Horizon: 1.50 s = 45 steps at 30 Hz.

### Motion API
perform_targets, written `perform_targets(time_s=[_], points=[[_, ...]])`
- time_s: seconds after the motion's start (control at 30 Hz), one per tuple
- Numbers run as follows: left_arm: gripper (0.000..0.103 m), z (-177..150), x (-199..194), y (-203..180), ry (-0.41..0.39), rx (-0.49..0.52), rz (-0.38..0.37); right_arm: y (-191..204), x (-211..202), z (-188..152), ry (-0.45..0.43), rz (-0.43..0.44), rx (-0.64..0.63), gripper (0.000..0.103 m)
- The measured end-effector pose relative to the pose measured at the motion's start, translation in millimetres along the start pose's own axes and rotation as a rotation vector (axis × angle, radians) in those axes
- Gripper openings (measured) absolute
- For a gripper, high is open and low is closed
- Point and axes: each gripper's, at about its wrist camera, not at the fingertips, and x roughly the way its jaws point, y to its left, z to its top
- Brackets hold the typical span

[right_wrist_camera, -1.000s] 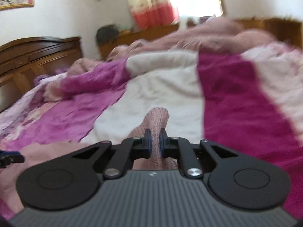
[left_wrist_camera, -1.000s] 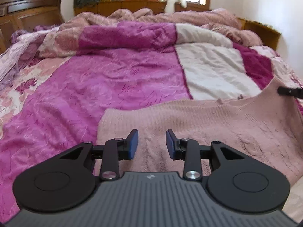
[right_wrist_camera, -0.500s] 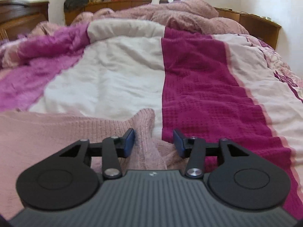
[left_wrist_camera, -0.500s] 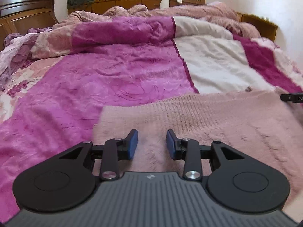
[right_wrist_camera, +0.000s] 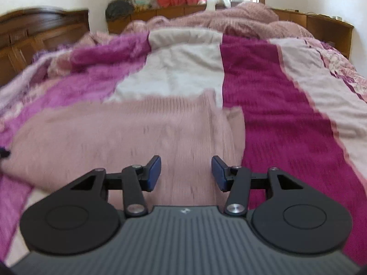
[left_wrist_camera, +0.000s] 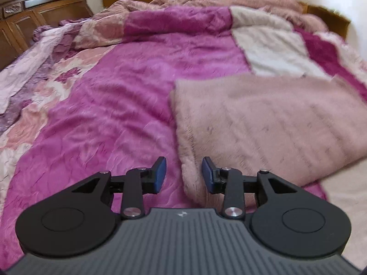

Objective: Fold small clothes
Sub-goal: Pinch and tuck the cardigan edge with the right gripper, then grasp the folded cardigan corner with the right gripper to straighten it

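Observation:
A pale pink knitted sweater (left_wrist_camera: 263, 123) lies spread flat on the bed; it also shows in the right wrist view (right_wrist_camera: 128, 133). My left gripper (left_wrist_camera: 183, 175) is open and empty, hovering over the sweater's near left edge. My right gripper (right_wrist_camera: 185, 174) is open and empty, above the sweater's near right part. A sleeve or folded strip (right_wrist_camera: 234, 123) lies along the sweater's right side. Both views are motion-blurred.
The bed is covered by a magenta, white and dark pink quilt (left_wrist_camera: 128, 96). A crumpled pink blanket (right_wrist_camera: 240, 18) is heaped at the far end. A dark wooden headboard (left_wrist_camera: 34, 6) stands at far left, a wooden shelf (right_wrist_camera: 321, 25) at far right.
My right gripper opened and let go of the sweater part it held, then drew back. My left gripper stayed open and shifted left to the sweater's edge. The sweater now lies flat.

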Motion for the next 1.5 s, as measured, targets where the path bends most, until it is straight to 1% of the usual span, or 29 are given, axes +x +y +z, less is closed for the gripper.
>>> perform_targets(time_s=[0.07, 0.1, 0.27, 0.37, 0.4, 0.43, 0.47, 0.53, 0.63, 0.73, 0.83, 0.93, 0.97, 1.1, 1.17, 1.2, 1.33, 1.43, 1.5], points=[[0.042, -5, 4, -1, 0.012, -0.004, 0.04, -2, 8, -9, 0.026, -0.015, 0.004, 0.05], [0.042, -5, 6, 0, 0.014, -0.01, 0.044, -4, 9, -13, 0.015, -0.013, 0.005, 0.05], [0.043, -6, -5, 3, 0.01, -0.07, 0.039, -4, 5, -14, 0.0, -0.024, 0.03, 0.05], [0.043, -5, -17, 3, 0.011, -0.1, 0.027, -7, -1, -15, -0.011, -0.008, 0.07, 0.05], [0.045, -4, -20, 1, 0.01, -0.104, 0.024, -9, -4, -15, -0.016, 0.002, 0.089, 0.051], [0.047, -4, -26, -1, 0.008, -0.107, 0.02, -11, -6, -14, -0.025, 0.012, 0.111, 0.053], [0.051, -3, -31, -3, 0.005, -0.11, 0.019, -14, -9, -13, -0.038, 0.02, 0.134, 0.06], [0.053, -3, -41, -8, 0.002, -0.114, 0.023, -19, -15, -12, -0.069, 0.024, 0.168, 0.07], [0.054, 0, -54, -15, -0.008, -0.125, 0.016, -26, -18, -8, -0.093, 0.02, 0.192, 0.07], [0.057, 3, -65, -22, -0.02, -0.147, -0.007, -37, -13, -5, -0.081, 0.011, 0.235, 0.07], [0.059, 6, -68, -32, -0.017, -0.147, -0.025, -50, -1, -6, -0.041, 0.022, 0.291, 0.07], [0.06, 8, -64, -43, -0.007, -0.127, -0.022, -62, 18, -12, 0.036, 0.073, 0.369, 0.071], [0.06, 8, -62, -45, -0.001, -0.125, -0.023, -63, 22, -15, 0.047, 0.095, 0.388, 0.072], [0.06, 6, -53, -51, 0.033, -0.129, -0.018, -66, 27, -20, 0.022, 0.146, 0.464, 0.072], [0.06, 5, -47, -50, 0.055, -0.137, -0.017, -66, 30, -21, 0.024, 0.199, 0.51, 0.072], [0.06, 5, -44, -51, 0.067, -0.145, -0.015, -65, 31, -21, 0.025, 0.209, 0.521, 0.072], [0.06, 2, -39, -47, 0.083, -0.166, -0.003, -61, 33, -21, 0.019, 0.204, 0.511, 0.072], [0.06, 2, -38, -48, 0.091, -0.164, 0.003, -63, 32, -23, 0.01, 0.209, 0.524, 0.071], [0.061, 2, -36, -49, 0.098, -0.154, 0.012, -64, 31, -24, 0.007, 0.206, 0.533, 0.068]])
